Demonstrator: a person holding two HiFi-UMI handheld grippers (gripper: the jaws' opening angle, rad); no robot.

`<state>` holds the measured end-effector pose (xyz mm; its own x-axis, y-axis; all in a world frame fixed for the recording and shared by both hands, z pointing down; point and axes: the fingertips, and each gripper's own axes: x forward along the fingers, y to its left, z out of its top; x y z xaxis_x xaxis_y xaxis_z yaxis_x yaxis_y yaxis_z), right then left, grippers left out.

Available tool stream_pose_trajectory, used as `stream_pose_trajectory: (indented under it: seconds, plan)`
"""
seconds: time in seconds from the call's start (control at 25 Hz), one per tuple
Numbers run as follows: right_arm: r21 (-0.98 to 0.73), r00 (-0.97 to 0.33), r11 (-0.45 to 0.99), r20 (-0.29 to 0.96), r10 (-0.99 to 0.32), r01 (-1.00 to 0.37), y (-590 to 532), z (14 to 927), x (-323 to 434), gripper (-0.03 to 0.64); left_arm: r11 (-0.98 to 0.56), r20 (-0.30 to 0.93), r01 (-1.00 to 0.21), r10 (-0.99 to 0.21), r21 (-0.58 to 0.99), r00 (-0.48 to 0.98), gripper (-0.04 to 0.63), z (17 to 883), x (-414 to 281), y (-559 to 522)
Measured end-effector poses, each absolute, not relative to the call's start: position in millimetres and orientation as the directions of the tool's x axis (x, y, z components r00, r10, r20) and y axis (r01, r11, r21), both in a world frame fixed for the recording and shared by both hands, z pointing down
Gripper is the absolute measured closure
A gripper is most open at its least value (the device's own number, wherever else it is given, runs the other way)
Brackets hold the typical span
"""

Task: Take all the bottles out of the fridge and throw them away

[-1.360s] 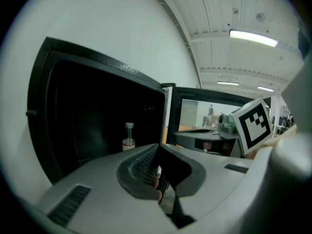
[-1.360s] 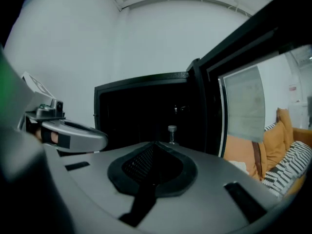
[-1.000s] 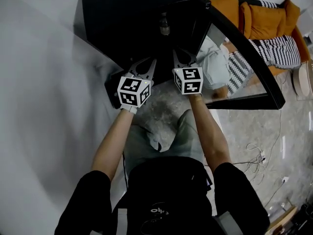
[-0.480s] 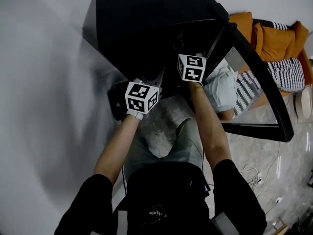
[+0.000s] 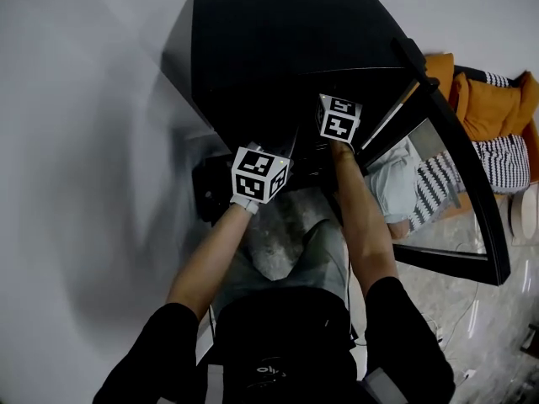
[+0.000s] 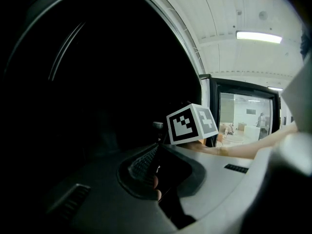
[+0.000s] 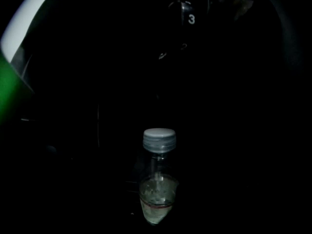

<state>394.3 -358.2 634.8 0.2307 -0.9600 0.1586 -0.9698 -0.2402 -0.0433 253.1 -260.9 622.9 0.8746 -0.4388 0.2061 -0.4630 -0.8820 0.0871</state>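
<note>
You're at the reach-in step: your right gripper [image 5: 336, 108] is inside the open fridge [image 5: 278, 49], and its own view looks straight at a clear bottle [image 7: 158, 189] standing upright in the dark, grey cap [image 7: 159, 140] on, a little liquid inside. The dark hides the right fingers, so I cannot tell whether they're apart. Your left gripper [image 6: 155, 170] hangs at the fridge's front, fingers apart on nothing. Next, likely, take the bottle squarely below the cap and lift it out.
</note>
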Motion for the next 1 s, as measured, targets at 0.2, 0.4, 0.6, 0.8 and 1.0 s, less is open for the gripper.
stream_pose_trajectory:
  seconds: [0.2, 0.4, 0.6, 0.8, 1.0]
  plan:
    - [-0.038, 0.256, -0.264, 0.141, -0.956, -0.964, -359.8, 639.3, 405.0, 0.416, -0.881, 0.204, -0.465, -0.441, 0.089, 0.874, 0.595, 625.5, 253.0, -267.1]
    - [-0.011, 0.251, -0.254, 0.112, -0.962, -0.967, -351.1, 637.0, 402.2, 0.419, -0.882, 0.2, -0.462, -0.439, 0.092, 0.876, 0.595, 624.1, 258.0, -272.0]
    - [-0.004, 0.246, -0.247, 0.106, -0.964, -0.969, -345.6, 636.9, 400.5, 0.419, -0.885, 0.195, -0.455, -0.432, 0.094, 0.881, 0.595, 621.9, 264.3, -274.0]
    - [0.001, 0.237, -0.238, 0.099, -0.966, -0.971, -340.1, 636.5, 398.6, 0.42, -0.885, 0.194, -0.456, -0.432, 0.095, 0.881, 0.595, 621.1, 265.5, -272.5]
    - [0.001, 0.232, -0.233, 0.102, -0.967, -0.973, -334.5, 636.0, 395.0, 0.42, -0.884, 0.201, -0.457, -0.433, 0.098, 0.879, 0.595, 620.7, 263.1, -268.8]
